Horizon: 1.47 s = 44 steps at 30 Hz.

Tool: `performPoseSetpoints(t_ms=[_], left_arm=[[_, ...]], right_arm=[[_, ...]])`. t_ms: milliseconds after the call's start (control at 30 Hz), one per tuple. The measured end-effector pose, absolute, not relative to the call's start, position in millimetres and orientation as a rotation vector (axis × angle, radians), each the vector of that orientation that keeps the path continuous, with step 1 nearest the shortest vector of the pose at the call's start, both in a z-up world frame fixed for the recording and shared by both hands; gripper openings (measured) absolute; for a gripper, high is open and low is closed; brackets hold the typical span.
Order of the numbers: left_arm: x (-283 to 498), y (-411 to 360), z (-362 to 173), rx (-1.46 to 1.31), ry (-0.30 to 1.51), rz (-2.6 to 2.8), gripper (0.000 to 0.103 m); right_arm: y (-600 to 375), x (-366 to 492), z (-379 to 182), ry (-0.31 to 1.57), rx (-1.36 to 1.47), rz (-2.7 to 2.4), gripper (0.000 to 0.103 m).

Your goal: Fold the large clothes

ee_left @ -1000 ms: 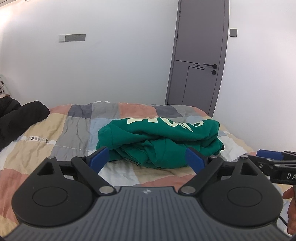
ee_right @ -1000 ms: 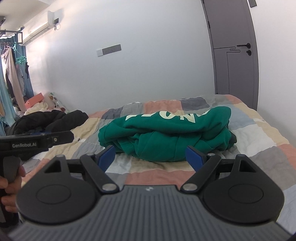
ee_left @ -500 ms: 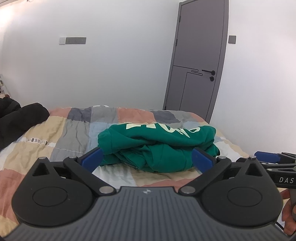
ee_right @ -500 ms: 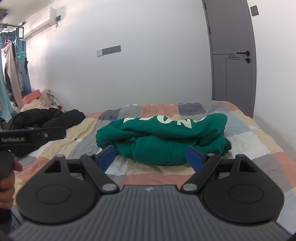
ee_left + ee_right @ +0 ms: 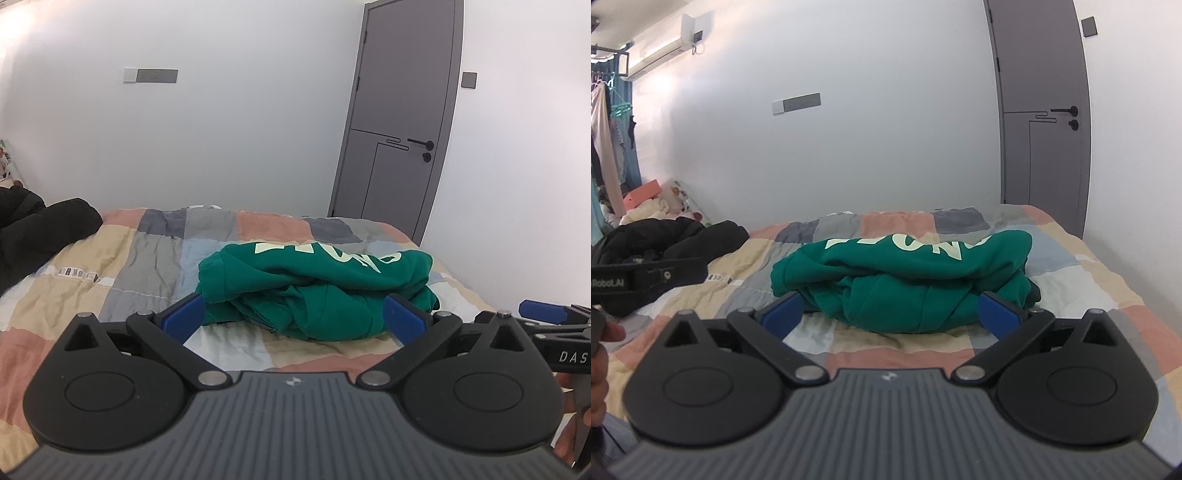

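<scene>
So the green sweatshirt (image 5: 317,284) is sitting in a bundled heap on the bed (image 5: 122,266), roughly in the middle of the patchwork cover, with pale lettering showing across its top fold. It looks folded over on itself but lumpy, not flat.

Left gripper (image 5: 295,317) is spread wide, and the jaws have just been opening further. Nothing is between them. From its own camera the sweatshirt sits just past the blue fingertips (image 5: 184,314), filling most of the gap between them in the view, but the cloth isn't touching either pad as far as I can tell. The bare sheet shows between the fingers and the near edge of the pile.

Right gripper (image 5: 890,314) is the same story: jaws wide apart, just been opening, empty. The sweatshirt (image 5: 905,280) lies ahead of its fingertips (image 5: 785,312), centred between them, with a strip of checked cover in front of it. Both grippers point slightly downward at the pile from the near side of the bed.

Each camera catches the other gripper at the edge of its view, so they're side by side. Off to the left there's a black jacket (image 5: 668,243) dumped on the bed, well apart from the sweatshirt. Grey door (image 5: 402,122) in the wall behind.
</scene>
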State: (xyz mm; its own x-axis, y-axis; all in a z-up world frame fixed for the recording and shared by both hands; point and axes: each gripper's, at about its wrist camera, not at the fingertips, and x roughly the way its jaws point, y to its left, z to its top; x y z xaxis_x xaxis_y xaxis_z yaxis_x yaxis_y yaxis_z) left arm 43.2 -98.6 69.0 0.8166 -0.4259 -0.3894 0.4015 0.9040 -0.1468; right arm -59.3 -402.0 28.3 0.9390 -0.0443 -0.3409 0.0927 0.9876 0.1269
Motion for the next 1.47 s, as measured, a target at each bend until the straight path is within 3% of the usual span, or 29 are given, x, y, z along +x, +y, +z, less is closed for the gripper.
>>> performPoseSetpoints(t_ms=[1467], left_arm=[[34.9, -92.7, 73.2, -0.057, 0.414, -0.439, 0.103]], right_arm=[[-394.0, -63.4, 25.3, 0.363, 0.143, -0.069, 0.103]])
